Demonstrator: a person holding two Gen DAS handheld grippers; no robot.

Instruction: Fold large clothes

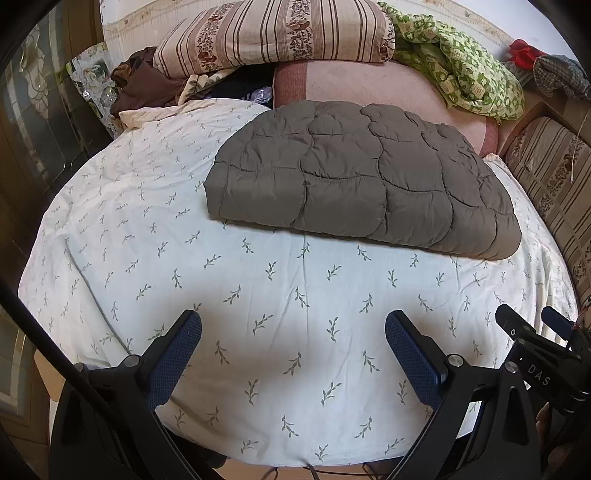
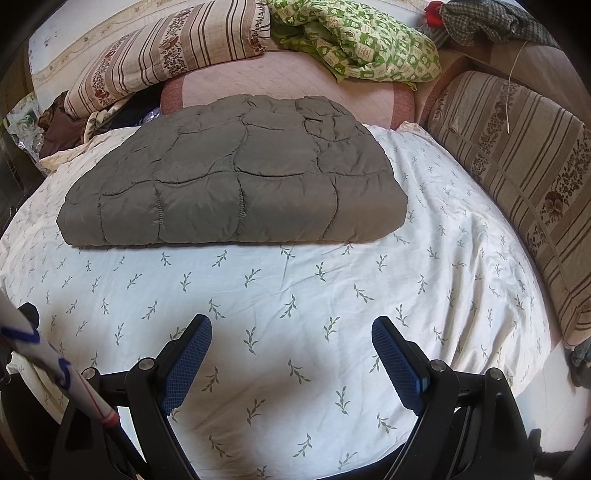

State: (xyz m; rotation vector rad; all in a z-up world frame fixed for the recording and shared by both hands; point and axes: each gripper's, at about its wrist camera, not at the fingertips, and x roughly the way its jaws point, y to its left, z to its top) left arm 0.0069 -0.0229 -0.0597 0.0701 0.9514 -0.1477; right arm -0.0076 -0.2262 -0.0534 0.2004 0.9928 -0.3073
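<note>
Bedding fills both views: a bed covered by a white sheet (image 1: 258, 295) printed with small green sprigs, with striped pillows (image 1: 273, 33) and a green patterned blanket (image 1: 461, 74) heaped at the far end. A striped cushion (image 2: 517, 177) runs along the right edge.

A grey quilted jacket (image 2: 236, 177) lies on the sheet, well apart from both tools. It forms a thick, roughly rectangular bundle with a doubled near edge. No sleeve, collar or hem hangs loose in either view.

The left tongs (image 1: 293, 332) stand wide above bare sheet, with nothing between the blue pads. The right tongs (image 2: 291, 336) are equally wide and empty, also over bare sheet on the near side of the jacket. Part of the right tool (image 1: 535, 343) shows at the lower right of the left view.

Judged step: the folding appears complete or nearly so, with both tools clear of the garment.

Next move, if a further fold is wanted: bring both tongs forward to the two corners of one edge, close on all layers together, lift and carry that edge over. The padding is bulky and may spring open unless pressed flat.
</note>
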